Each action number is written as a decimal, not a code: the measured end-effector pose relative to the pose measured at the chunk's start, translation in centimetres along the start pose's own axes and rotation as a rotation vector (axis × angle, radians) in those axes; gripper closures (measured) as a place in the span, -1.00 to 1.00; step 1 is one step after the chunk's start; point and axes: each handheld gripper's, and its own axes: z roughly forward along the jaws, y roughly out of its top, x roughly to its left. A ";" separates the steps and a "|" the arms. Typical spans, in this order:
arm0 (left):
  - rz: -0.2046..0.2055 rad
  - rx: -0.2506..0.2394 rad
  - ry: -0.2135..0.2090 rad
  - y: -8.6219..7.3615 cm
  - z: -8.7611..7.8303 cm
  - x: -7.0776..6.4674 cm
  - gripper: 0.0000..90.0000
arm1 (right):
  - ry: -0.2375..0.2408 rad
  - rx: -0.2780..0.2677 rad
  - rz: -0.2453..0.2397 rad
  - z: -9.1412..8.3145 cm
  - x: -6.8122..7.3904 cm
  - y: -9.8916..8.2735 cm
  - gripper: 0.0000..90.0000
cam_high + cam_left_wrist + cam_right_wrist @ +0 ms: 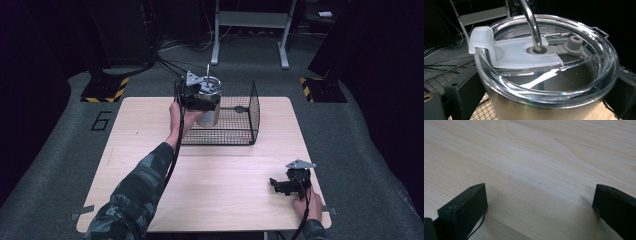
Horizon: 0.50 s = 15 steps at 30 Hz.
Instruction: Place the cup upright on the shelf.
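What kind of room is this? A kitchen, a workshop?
Most likely a lab or recording studio: a lone wooden table on grey carpet, hazard-striped stand bases, dark surroundings, and cabled handheld grippers, the left gripper clamping a steel tumbler.

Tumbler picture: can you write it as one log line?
left gripper: shut on tumbler | basket: behind | right gripper: open, table

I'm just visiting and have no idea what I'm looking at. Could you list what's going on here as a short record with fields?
Setting: light wooden table in a dark room
Held thing: silver metal tumbler with clear plastic lid and metal straw
Left tool: jaws on either side of the tumbler, gripping it just under the lid
Tumbler's place: at the open front of the black wire basket; lifted or resting, cannot tell
Right tool: open, jaws wide apart, low over bare table at the near right
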 end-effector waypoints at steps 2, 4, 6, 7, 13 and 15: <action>-0.002 0.004 0.005 0.0 0.4 0.0 -0.91 | 0.000 0.000 0.000 0.0 0.0 0.0 -1.00; 0.000 0.010 0.014 -0.1 0.7 0.2 -0.91 | 0.000 0.000 0.000 0.0 0.0 0.0 -1.00; 0.000 0.017 0.020 -0.3 1.0 0.3 -0.91 | 0.000 0.000 0.000 0.0 0.0 0.0 -1.00; -0.004 0.018 0.024 -0.4 1.2 0.3 -0.91 | 0.000 0.001 0.001 0.0 0.0 0.0 -1.00; -0.017 0.033 0.031 -0.7 2.3 0.4 -0.91 | -0.001 -0.001 -0.001 0.0 0.0 0.0 -1.00; -0.030 0.032 0.034 -0.8 2.7 0.3 -0.91 | -0.001 -0.002 -0.002 0.0 0.0 0.0 -1.00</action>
